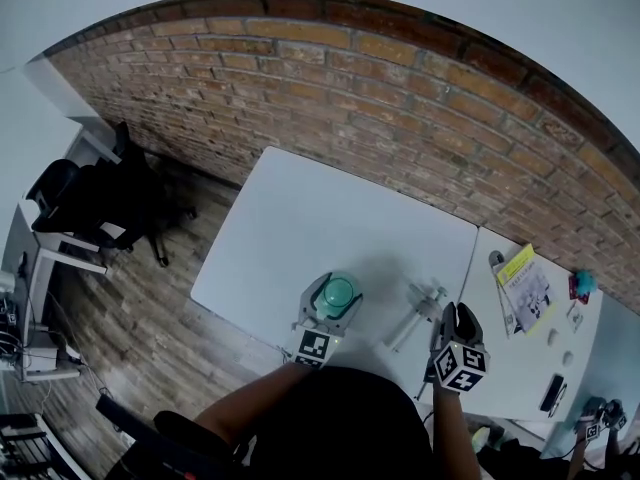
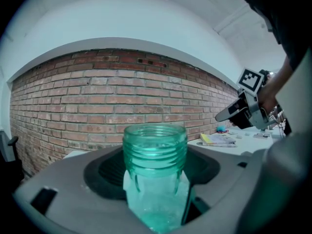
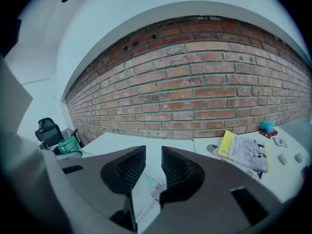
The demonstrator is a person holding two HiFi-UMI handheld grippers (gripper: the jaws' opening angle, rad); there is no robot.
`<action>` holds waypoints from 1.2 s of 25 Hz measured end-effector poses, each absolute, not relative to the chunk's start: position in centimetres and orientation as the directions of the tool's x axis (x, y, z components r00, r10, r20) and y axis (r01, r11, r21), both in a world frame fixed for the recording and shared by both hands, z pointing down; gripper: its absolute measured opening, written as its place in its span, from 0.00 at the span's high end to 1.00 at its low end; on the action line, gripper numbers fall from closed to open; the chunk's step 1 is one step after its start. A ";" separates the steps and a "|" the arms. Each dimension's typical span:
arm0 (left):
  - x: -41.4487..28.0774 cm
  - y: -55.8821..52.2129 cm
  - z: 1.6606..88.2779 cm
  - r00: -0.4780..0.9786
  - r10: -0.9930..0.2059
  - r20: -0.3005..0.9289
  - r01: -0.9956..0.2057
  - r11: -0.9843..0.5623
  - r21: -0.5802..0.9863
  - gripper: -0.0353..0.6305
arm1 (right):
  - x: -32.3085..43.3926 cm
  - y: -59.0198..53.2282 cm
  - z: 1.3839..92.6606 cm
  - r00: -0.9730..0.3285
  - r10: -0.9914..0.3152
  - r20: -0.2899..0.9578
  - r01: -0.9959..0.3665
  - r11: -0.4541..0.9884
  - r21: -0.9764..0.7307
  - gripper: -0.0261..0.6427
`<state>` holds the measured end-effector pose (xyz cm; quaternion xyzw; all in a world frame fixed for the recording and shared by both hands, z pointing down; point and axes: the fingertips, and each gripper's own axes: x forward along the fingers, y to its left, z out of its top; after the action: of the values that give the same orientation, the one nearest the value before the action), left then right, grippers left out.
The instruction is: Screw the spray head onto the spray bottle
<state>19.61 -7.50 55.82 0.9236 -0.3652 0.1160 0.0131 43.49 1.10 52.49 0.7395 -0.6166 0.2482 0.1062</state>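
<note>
A green translucent spray bottle point(image 1: 340, 292) with a bare threaded neck point(image 2: 155, 145) stands upright near the white table's point(image 1: 300, 228) front edge. My left gripper point(image 1: 328, 314) is shut on its body below the neck. The clear spray head point(image 1: 422, 306) lies on its side to the right of the bottle, its dip tube pointing toward the front edge. My right gripper point(image 1: 455, 316) hovers just behind it. In the right gripper view the jaws point(image 3: 153, 162) stand apart with a narrow gap, and part of the spray head point(image 3: 148, 185) shows low between them, not pinched.
A second white table point(image 1: 540, 358) adjoins on the right, carrying a yellow-and-white booklet point(image 1: 525, 288), a teal object point(image 1: 583, 283) and a black flat device point(image 1: 552, 393). A brick wall point(image 1: 400, 98) runs behind. A black office chair point(image 1: 85, 193) stands at the left.
</note>
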 end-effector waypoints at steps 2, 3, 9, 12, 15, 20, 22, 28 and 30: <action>19.6 -7.5 55.9 0.706 -0.674 0.219 -0.675 -0.733 -0.079 0.46 | 43.9 1.0 53.5 0.113 -0.844 0.524 -0.965 -0.219 -0.144 0.82; 19.7 -7.4 56.1 0.707 -0.673 0.217 -0.671 -0.736 -0.095 0.46 | 44.0 0.9 54.0 0.108 -0.836 0.538 -0.967 -0.213 -0.138 0.82; 19.7 -7.5 56.1 0.701 -0.678 0.221 -0.677 -0.730 -0.092 0.46 | 44.4 0.0 57.3 0.070 -0.787 0.613 -0.976 -0.180 -0.119 0.82; 19.7 -7.5 56.1 0.694 -0.684 0.224 -0.685 -0.723 -0.084 0.46 | 44.6 -0.4 59.3 0.036 -0.758 0.651 -0.969 -0.186 -0.162 0.82; 19.4 -7.5 56.2 0.686 -0.690 0.229 -0.693 -0.716 -0.084 0.46 | 44.8 -0.6 61.0 0.015 -0.726 0.688 -0.958 -0.207 -0.197 0.82; 19.2 -7.4 56.2 0.684 -0.691 0.233 -0.693 -0.715 -0.086 0.46 | 45.1 -0.4 63.1 -0.004 -0.677 0.736 -0.950 -0.228 -0.215 0.82; 19.2 -7.4 56.2 0.681 -0.692 0.238 -0.696 -0.713 -0.081 0.46 | 45.1 -0.5 63.8 -0.021 -0.660 0.751 -0.947 -0.228 -0.227 0.82; 19.2 -7.5 56.3 0.681 -0.689 0.247 -0.694 -0.715 -0.084 0.46 | 45.7 -0.6 65.6 -0.029 -0.607 0.794 -0.939 -0.256 -0.230 0.81; 19.3 -7.5 56.2 0.684 -0.687 0.246 -0.692 -0.718 -0.080 0.46 | 45.9 -0.6 66.1 -0.026 -0.590 0.807 -0.938 -0.265 -0.224 0.81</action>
<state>19.30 -7.49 56.22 0.9176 -0.3755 0.1300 0.0095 45.90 -0.60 66.12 0.6682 -0.5717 0.4313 0.2016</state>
